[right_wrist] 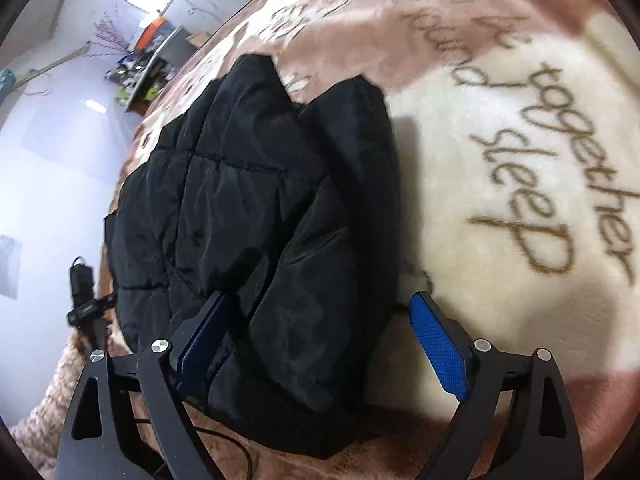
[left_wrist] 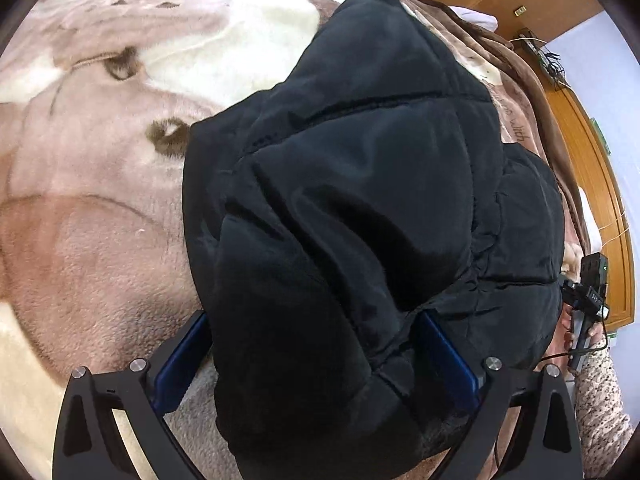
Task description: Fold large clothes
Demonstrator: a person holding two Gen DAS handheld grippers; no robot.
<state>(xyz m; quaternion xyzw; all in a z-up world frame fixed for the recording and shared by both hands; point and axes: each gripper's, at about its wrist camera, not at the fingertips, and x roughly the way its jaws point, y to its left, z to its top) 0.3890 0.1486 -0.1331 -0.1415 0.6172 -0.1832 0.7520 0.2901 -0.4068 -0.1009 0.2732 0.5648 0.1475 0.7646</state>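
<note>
A black quilted puffer jacket [left_wrist: 360, 184] lies bunched and folded on a pink and cream plush blanket [left_wrist: 100, 208]. My left gripper [left_wrist: 316, 336] is open, its blue-padded jaws wide apart on either side of the jacket's near edge, with thick fabric between them. The jacket also shows in the right wrist view [right_wrist: 260, 220]. My right gripper [right_wrist: 320, 320] is open too, its jaws straddling the jacket's near right edge. The left pad presses against the fabric, the right pad stands apart over the blanket [right_wrist: 500, 140]. The right gripper shows at the left view's right edge [left_wrist: 588, 300].
The blanket bears the words "together sleep" [right_wrist: 560, 184] right of the jacket. A wooden bed frame [left_wrist: 592, 184] curves along the right of the left wrist view. A cluttered shelf [right_wrist: 148, 76] stands by the far wall. A cable [right_wrist: 224, 444] trails near the right gripper.
</note>
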